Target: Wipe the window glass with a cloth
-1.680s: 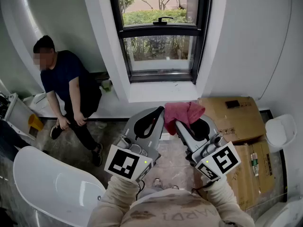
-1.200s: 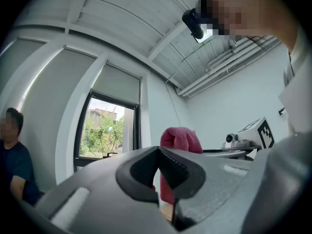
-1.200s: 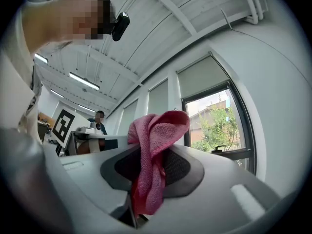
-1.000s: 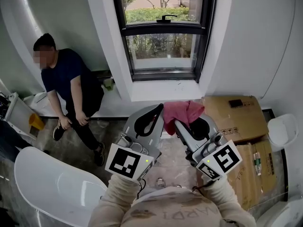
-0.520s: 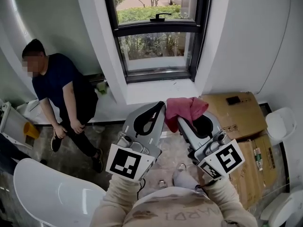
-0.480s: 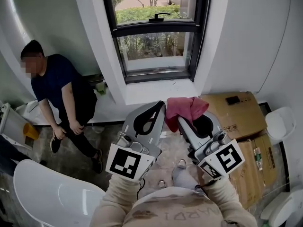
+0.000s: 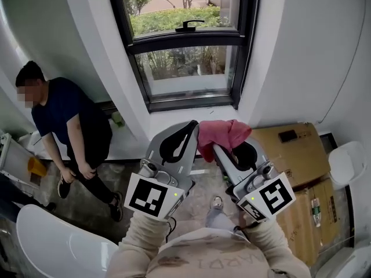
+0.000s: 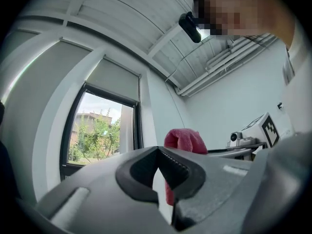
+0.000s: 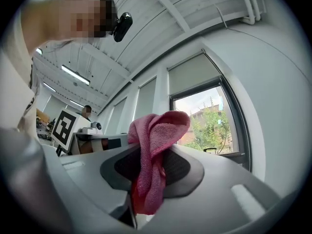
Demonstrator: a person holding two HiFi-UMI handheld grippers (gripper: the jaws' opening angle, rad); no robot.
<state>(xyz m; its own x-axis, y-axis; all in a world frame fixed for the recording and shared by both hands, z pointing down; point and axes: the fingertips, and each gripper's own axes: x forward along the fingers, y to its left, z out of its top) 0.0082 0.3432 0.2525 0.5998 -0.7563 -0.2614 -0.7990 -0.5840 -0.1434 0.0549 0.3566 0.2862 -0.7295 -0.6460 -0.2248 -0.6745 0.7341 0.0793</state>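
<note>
While I hold both tools up side by side, my right gripper [image 7: 223,150] pinches a pink cloth [image 7: 224,134] between its jaws. The fabric is folded over and bunches above the tips. My left gripper [image 7: 190,131] carries nothing, its jaws closed tip to tip just beside the cloth. Beige sleeves [image 7: 145,242] fill the bottom of the head view.

Below the tools lies a grey, stone-look floor [image 7: 87,198]. A curved white tub [image 7: 55,242] sits at lower left and flattened cardboard boxes [image 7: 295,149] lie at right, close against the white wall [image 7: 313,51]. A person in a dark shirt [image 7: 64,117] sits at far left by the wall, with a small yellow object [image 7: 36,167] near their feet.

Farther off, a white sill [image 7: 191,116] runs under the dark-framed window [image 7: 246,45], set deep between white reveals. A crossbar splits the glass [image 7: 185,68] into a lower and an upper pane, and a black handle [image 7: 190,24] stands on that bar. Shrubs, a strip of grass and pale paving show outside. The cloth hangs short of the glass, in front of the wall beneath the sill and touching neither.
</note>
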